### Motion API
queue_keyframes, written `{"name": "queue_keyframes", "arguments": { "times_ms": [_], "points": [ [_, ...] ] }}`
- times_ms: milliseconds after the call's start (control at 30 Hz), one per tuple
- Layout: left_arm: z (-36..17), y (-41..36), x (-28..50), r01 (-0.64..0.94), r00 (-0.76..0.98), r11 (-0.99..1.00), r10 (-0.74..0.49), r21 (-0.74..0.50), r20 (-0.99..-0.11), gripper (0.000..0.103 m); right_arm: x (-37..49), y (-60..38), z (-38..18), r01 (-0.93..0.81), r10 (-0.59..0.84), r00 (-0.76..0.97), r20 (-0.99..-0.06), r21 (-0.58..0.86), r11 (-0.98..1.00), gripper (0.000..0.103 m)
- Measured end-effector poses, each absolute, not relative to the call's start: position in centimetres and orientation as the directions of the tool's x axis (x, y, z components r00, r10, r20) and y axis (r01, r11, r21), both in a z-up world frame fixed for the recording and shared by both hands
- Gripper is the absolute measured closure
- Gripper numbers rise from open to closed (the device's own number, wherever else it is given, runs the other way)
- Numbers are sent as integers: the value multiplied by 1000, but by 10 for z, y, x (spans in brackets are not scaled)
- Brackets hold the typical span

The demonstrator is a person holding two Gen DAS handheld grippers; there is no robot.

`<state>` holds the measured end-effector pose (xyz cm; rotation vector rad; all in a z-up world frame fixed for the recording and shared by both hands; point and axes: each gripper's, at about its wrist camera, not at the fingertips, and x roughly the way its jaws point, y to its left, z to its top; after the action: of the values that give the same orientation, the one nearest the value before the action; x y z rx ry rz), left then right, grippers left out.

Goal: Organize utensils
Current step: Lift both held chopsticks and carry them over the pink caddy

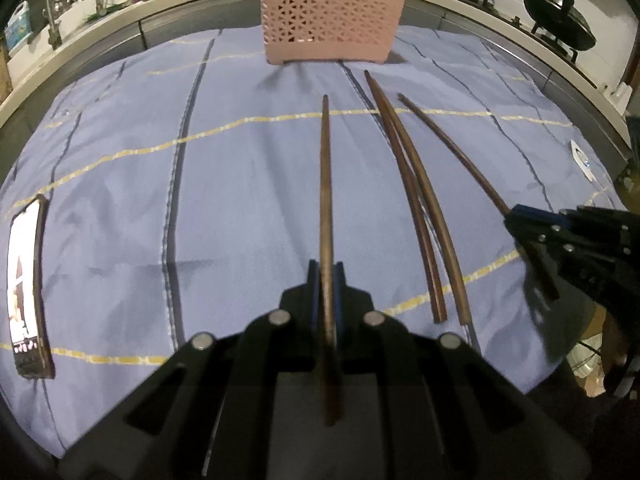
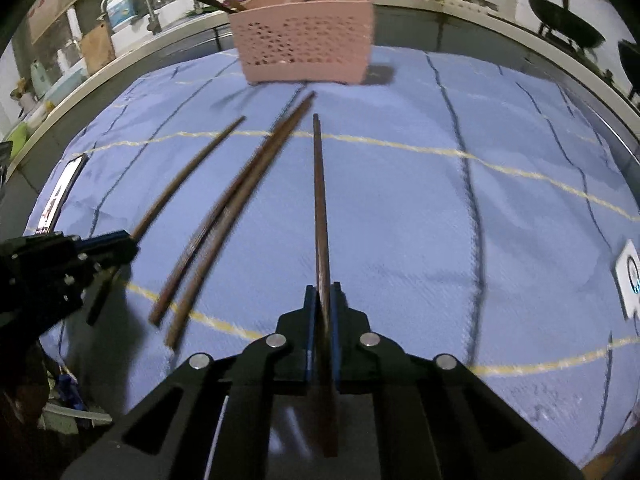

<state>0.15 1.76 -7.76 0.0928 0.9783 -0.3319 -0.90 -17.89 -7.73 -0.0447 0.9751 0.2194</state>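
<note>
My left gripper (image 1: 326, 276) is shut on a dark brown chopstick (image 1: 326, 184) that points toward a pink perforated utensil basket (image 1: 330, 24) at the back of the table. My right gripper (image 2: 322, 296) is shut on another chopstick (image 2: 320, 192), also pointing at the basket (image 2: 306, 40). Two loose chopsticks (image 1: 412, 200) lie side by side on the blue cloth between the grippers; they also show in the right wrist view (image 2: 224, 224). Several chopsticks stand in the basket. Each gripper shows in the other's view: the right one (image 1: 516, 220), the left one (image 2: 128, 240).
A blue cloth with yellow and dark lines (image 1: 240, 160) covers the table. A lit phone (image 1: 26, 292) lies at the left edge. A white tag (image 2: 630, 276) lies at the right. A sink with taps (image 1: 52, 12) and black woks (image 1: 560, 20) stand on the counter behind.
</note>
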Motion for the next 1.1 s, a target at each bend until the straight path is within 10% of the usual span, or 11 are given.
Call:
{"name": "queue_keyframes", "arguments": {
  "times_ms": [667,900,1100],
  "points": [
    [-70,-22,85,356,514,934,-184,13,-838,96,64,-176,-67,-226,258,456,-852,169,959,95],
    [-69,-38,111,358,528,933,-159,49,-834,63,97,-164,-62,-271,243,430,-870,133,953,95],
    [-68,-44,123,348,544,937,-171,36,-821,64,115,-162,-61,-280,266,420,-868,155,947,94]
  ]
}}
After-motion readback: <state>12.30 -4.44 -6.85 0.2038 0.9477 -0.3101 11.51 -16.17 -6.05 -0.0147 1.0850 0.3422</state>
